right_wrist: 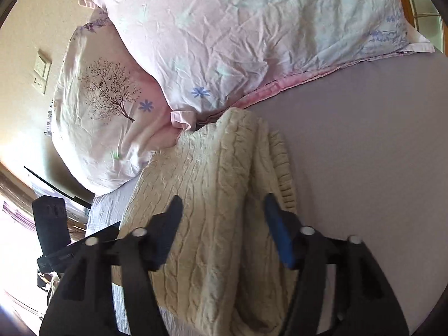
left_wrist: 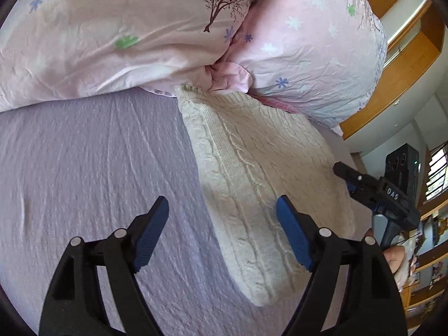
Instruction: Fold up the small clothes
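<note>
A cream cable-knit sweater (left_wrist: 257,173) lies folded into a long strip on the lilac bed sheet (left_wrist: 98,154), its far end against the pillows. My left gripper (left_wrist: 222,210) is open and empty, hovering over the sweater's left edge. My right gripper (right_wrist: 222,207) is open and empty, just above the sweater (right_wrist: 207,196); a folded layer with a ribbed hem (right_wrist: 288,193) lies along its right side. The right gripper also shows in the left wrist view (left_wrist: 372,190) at the sweater's right edge, and the left gripper shows in the right wrist view (right_wrist: 53,235) at far left.
Two pink floral pillows (left_wrist: 126,33) (left_wrist: 313,56) lie at the head of the bed, touching the sweater's far end. A wooden headboard and shelves (left_wrist: 400,64) stand to the right. A wall with a switch plate (right_wrist: 42,70) is at left. Sheet (right_wrist: 364,154) extends to the right.
</note>
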